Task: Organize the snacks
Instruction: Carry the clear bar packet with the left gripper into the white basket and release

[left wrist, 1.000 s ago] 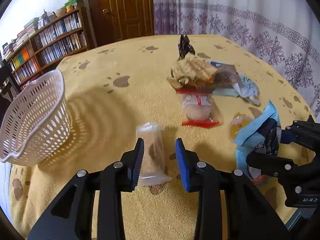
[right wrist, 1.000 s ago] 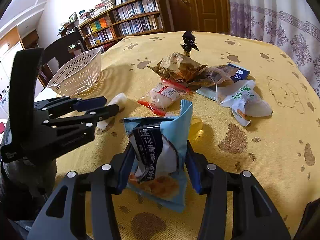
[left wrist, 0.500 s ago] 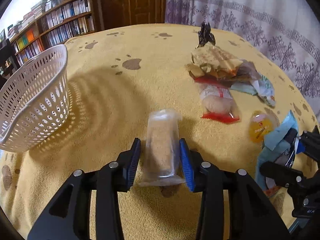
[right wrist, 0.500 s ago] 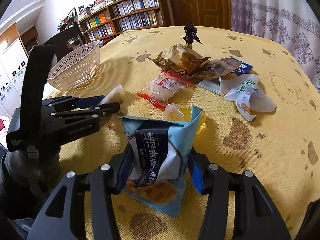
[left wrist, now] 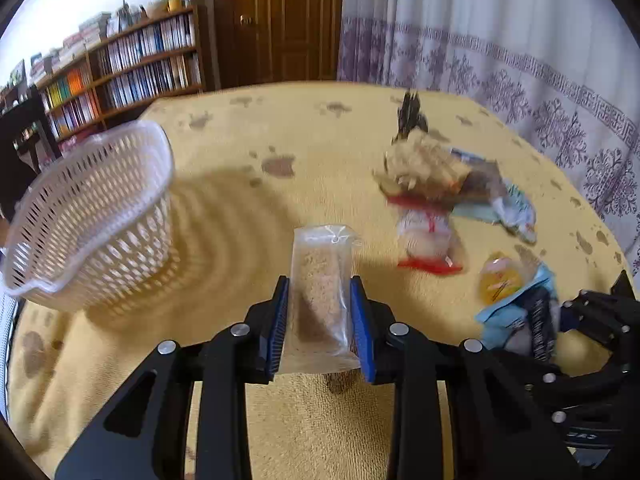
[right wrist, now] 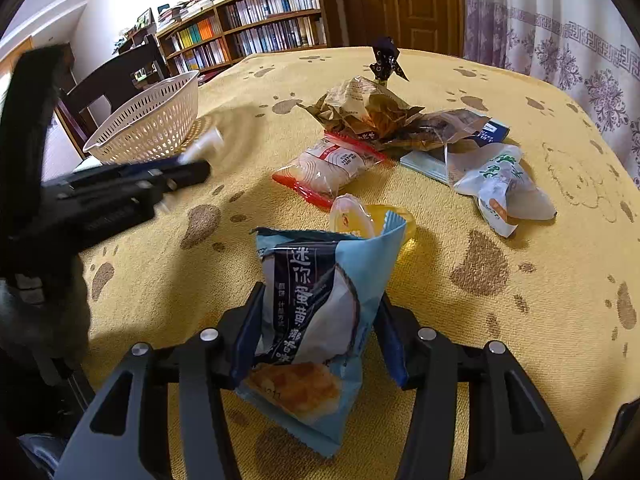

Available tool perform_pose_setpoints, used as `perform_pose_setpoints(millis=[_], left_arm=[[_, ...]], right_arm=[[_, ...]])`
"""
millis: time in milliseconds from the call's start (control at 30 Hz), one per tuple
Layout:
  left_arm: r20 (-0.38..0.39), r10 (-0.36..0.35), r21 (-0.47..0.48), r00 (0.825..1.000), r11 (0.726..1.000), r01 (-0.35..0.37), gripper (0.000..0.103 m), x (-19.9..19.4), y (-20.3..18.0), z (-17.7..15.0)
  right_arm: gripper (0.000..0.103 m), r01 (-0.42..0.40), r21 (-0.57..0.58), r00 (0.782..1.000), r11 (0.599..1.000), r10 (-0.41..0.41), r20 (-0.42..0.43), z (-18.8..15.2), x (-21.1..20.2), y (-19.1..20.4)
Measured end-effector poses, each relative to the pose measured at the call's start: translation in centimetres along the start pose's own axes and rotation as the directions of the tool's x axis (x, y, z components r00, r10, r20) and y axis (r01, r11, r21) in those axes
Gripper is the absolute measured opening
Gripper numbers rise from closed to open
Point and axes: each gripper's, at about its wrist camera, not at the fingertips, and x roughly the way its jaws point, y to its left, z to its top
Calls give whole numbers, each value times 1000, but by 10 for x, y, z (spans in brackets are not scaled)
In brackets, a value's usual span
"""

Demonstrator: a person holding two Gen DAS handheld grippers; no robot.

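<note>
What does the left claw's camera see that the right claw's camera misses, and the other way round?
Only the left wrist view shows the crumbly brown bar inside the clear packet that the left claw pinches. Only the right wrist view shows the printed front of the blue snack bag in the right claw, and a dark chair. Both show the white basket, the yellow tablecloth and the snack pile.

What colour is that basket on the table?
The basket is white, a perforated plastic one; the left wrist view shows it best.
</note>
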Motion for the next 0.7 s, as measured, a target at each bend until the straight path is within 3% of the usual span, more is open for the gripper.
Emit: perform_pose_setpoints(millis=[367,700], left_arm=[[92,104,8,990,994,-105,31,-35,4,13],[127,149,-41,981,989,-144,31,-45,28,25]], right_arm=[[49,-15,-3,1000,1000,15,15,0,-5,4],[49,-17,-21,1000,1000,17,13,-2,-4,12]])
